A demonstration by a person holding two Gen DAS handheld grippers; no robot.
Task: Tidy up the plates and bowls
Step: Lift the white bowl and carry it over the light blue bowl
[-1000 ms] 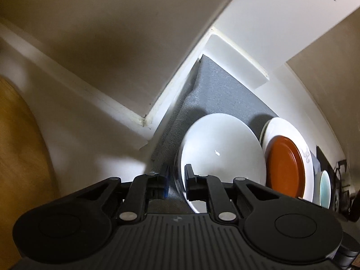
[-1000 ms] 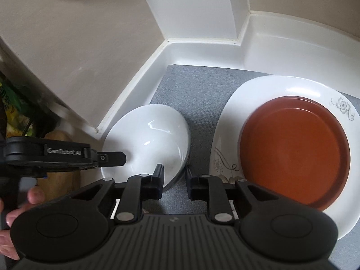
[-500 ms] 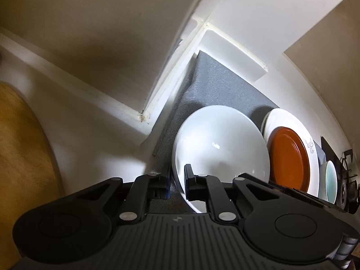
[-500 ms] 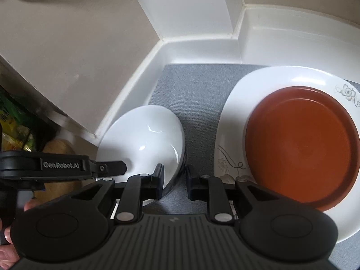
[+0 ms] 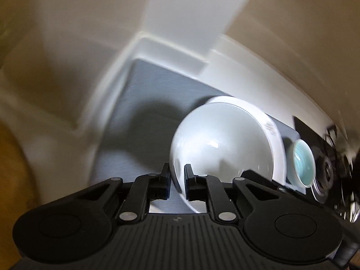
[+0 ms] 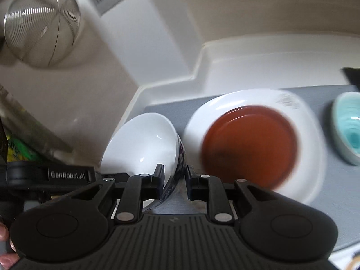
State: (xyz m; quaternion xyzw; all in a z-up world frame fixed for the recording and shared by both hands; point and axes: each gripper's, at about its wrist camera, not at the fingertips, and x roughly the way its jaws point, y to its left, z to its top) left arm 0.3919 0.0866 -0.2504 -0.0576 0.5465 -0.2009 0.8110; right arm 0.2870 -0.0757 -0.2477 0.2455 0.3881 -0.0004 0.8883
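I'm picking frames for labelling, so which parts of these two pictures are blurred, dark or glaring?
Left wrist view: walls and grey mat smeared by motion, dark shadow left of the white bowl, small glints inside it. Right wrist view: brown plate and white plate streaked, while the bowl and the right gripper stay sharp.
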